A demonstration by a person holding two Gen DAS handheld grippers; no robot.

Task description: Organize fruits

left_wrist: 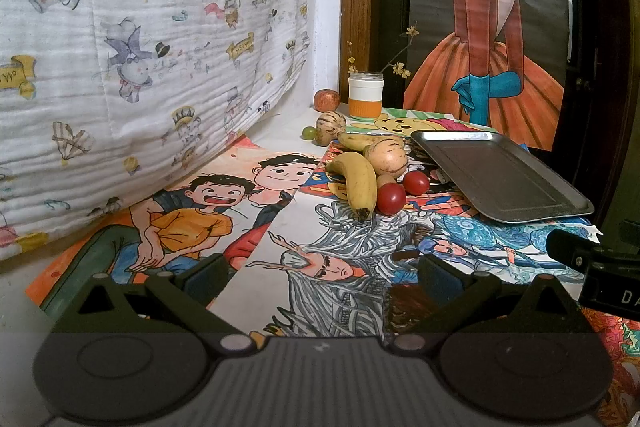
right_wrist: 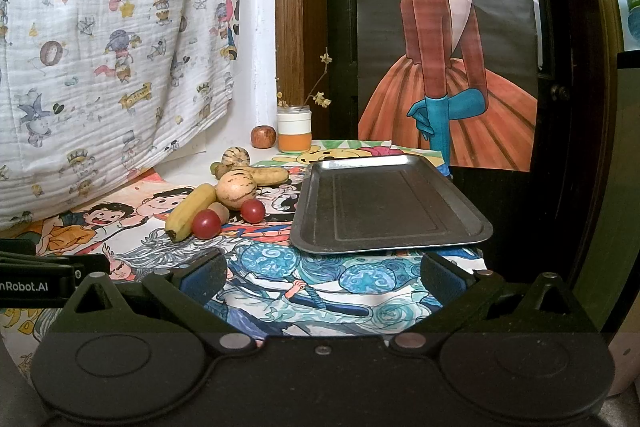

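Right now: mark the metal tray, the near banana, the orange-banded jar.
metal tray (right_wrist: pixel 384 205), right wrist view, on its bare flat floor.
near banana (left_wrist: pixel 358 183), left wrist view, mid-length of its yellow peel.
orange-banded jar (right_wrist: pixel 294 129), right wrist view, on its white middle band.

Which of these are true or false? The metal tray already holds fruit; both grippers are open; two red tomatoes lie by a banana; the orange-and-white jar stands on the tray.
1. The grey rectangular metal tray already holds fruit. False: it holds nothing.
2. Both the left gripper and the right gripper are open and hold nothing. True.
3. Two round red tomatoes lie beside the nearer yellow banana. True.
4. The orange-and-white jar stands on the tray. False: it stands behind the tray, next to a reddish apple.
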